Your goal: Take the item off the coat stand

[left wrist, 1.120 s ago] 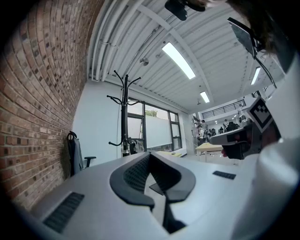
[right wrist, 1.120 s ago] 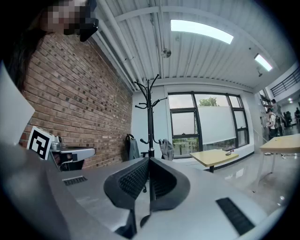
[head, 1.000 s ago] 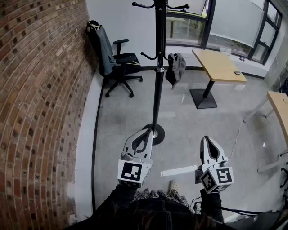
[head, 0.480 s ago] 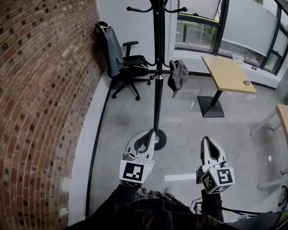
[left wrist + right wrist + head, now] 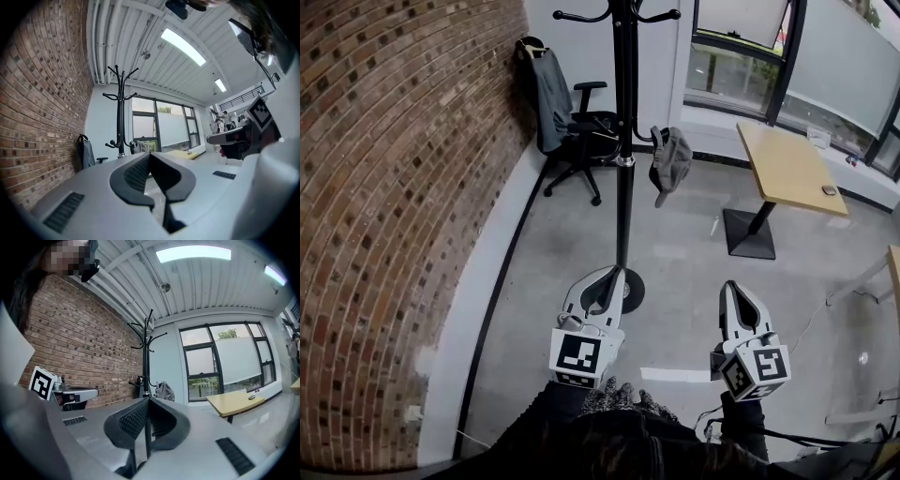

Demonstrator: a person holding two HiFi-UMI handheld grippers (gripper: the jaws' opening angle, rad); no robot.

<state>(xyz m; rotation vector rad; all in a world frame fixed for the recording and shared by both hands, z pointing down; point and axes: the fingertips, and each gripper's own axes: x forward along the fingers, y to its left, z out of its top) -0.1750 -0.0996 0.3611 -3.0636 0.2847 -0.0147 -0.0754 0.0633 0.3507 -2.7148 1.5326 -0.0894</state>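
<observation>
1. The left gripper (image 5: 613, 273) is clenched on nothing. In its own view the two dark pads meet at the tips with only air around them.
2. The right gripper (image 5: 732, 285) is clamped shut the same way, its jaws pressed together and empty.
3. Both are held out level in front of the person, roughly parallel and well apart. The marker cubes are nearest the body, with dark sleeves behind them.
4. In the head view the left gripper's tip lies over the round base of the coat stand (image 5: 624, 187). The right gripper lies over bare floor (image 5: 694, 253) to the right of that base.
5. The cap (image 5: 669, 161), grey, hangs from a lower hook on the stand's right side, about halfway up the pole and well apart from both grippers. The right gripper view shows it just right of the pole.
6. Behind the stand, an office chair (image 5: 586, 127) with a jacket (image 5: 551, 84) over its back stands by the brick wall (image 5: 394, 187). A wooden table (image 5: 787, 161) stands to the right, under the windows.
7. Compared with a second ago, both jaws are just as tightly closed and the hands' pose is unchanged.
   - The chair has slid to the right in the head view.
   - The cap sits lower in the picture.
   - The brick wall fills more of the left.
   - The white strip (image 5: 675, 375) on the floor lies lower between the grippers.
</observation>
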